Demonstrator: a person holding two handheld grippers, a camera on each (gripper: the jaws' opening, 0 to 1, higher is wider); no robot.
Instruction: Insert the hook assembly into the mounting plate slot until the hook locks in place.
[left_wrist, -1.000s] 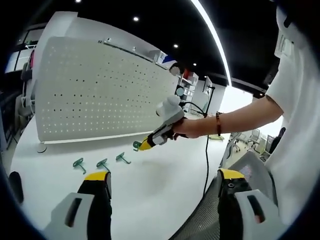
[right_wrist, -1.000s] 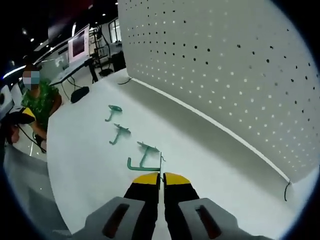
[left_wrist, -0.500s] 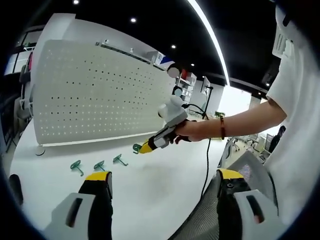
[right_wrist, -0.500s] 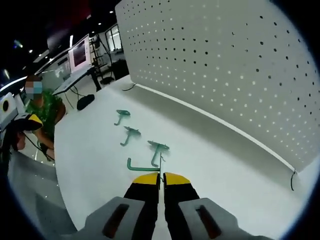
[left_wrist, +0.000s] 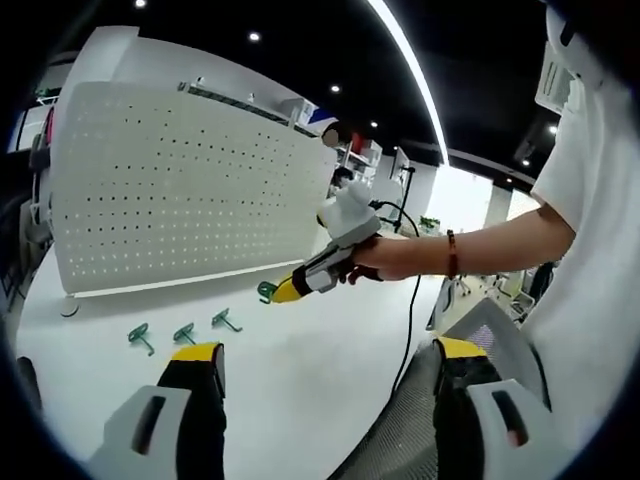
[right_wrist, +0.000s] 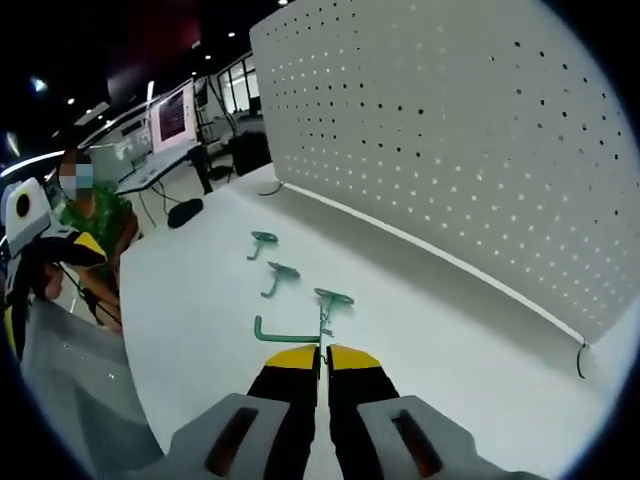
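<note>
Hook (right_wrist: 288, 334) pinched in right tool (right_wrist: 322, 354); 3 spare hooks (right_wrist: 284, 272) on table (right_wrist: 200, 330); left tool (left_wrist: 320, 352) open.

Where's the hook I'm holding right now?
The held hook is clamped in the right tool, raised above the table, with three spare hooks beyond it and the pegboard to the right.

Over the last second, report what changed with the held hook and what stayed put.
The right gripper, still shut on the green hook, has lifted it higher off the table, toward the pegboard. The three spare hooks stayed lying on the table. The left gripper stayed open, holding nothing.
</note>
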